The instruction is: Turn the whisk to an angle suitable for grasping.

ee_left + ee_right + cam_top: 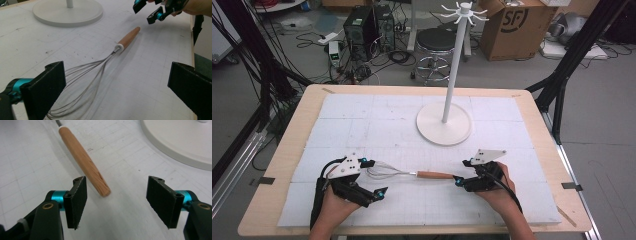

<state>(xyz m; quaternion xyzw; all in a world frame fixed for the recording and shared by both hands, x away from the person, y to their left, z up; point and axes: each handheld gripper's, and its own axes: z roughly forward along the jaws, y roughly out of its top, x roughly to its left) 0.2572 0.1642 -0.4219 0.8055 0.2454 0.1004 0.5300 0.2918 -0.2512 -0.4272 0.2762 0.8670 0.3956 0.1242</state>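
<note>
High view: a whisk (404,173) lies flat on the white mat of the worktop (277,165), in front of the round base of a white stand (444,123) and well apart from it. Its wire end points to the person's left, its wooden handle to the right.

Left tool (371,177) sits at the wire end. In the left gripper view its jaws stand wide apart, with the wire loops lying on the mat beside the left-hand jaw; no pad presses on them. It holds nothing.

Right tool (461,172) sits at the handle end. In the right gripper view the whisk's handle (83,160) runs away from the jaws, its rounded tip just beside the left-hand pad and inside the gap, while the other pad stands clear of it. The jaws are part open and grip nothing. The stand's base shows at the upper right of that view, apart from the handle.
</note>
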